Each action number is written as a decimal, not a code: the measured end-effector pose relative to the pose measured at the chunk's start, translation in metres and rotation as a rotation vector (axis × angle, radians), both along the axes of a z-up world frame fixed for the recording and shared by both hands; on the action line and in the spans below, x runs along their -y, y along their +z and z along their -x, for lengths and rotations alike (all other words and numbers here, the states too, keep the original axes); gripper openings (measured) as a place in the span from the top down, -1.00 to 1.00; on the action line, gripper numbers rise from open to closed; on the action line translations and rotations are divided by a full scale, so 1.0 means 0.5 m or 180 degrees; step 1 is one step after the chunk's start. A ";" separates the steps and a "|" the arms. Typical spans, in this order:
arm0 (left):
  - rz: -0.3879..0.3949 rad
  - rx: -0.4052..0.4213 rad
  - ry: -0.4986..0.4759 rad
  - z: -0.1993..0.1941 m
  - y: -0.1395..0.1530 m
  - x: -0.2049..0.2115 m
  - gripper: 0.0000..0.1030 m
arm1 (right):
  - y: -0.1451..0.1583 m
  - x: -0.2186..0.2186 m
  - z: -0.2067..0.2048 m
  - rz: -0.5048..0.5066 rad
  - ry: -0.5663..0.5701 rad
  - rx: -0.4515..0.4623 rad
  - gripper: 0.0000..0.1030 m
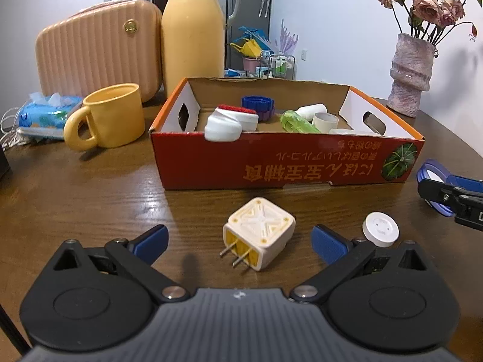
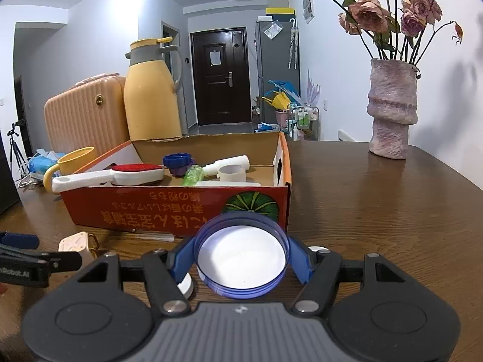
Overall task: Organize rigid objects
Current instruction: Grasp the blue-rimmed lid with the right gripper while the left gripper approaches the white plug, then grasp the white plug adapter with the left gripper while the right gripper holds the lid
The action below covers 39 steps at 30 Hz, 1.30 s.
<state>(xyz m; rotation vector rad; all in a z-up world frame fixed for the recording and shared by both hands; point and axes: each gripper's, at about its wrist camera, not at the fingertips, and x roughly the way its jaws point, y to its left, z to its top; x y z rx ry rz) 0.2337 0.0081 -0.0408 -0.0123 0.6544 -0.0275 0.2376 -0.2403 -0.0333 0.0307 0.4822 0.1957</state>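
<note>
Risk lay in your right tool (image 2: 241,261), pinching the blue lid (image 2: 241,259) near the box (image 2: 181,211); your left tool (image 1: 240,241) stood spread around the plug (image 1: 259,236), whose prongs might snag.

The wooden table (image 1: 90,199) is glossy, its grain catching light. The box (image 1: 271,163) is printed cardboard, matt raw brown inside. The plug adapter (image 1: 259,235) is smooth cream plastic with metal prongs. The lid (image 2: 241,259) is translucent blue plastic.
</note>
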 end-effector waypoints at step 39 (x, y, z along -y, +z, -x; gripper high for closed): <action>0.0234 0.0065 -0.0385 -0.003 0.005 0.008 -0.09 | -0.003 -0.004 0.014 -0.0040 -0.0064 0.0064 -0.27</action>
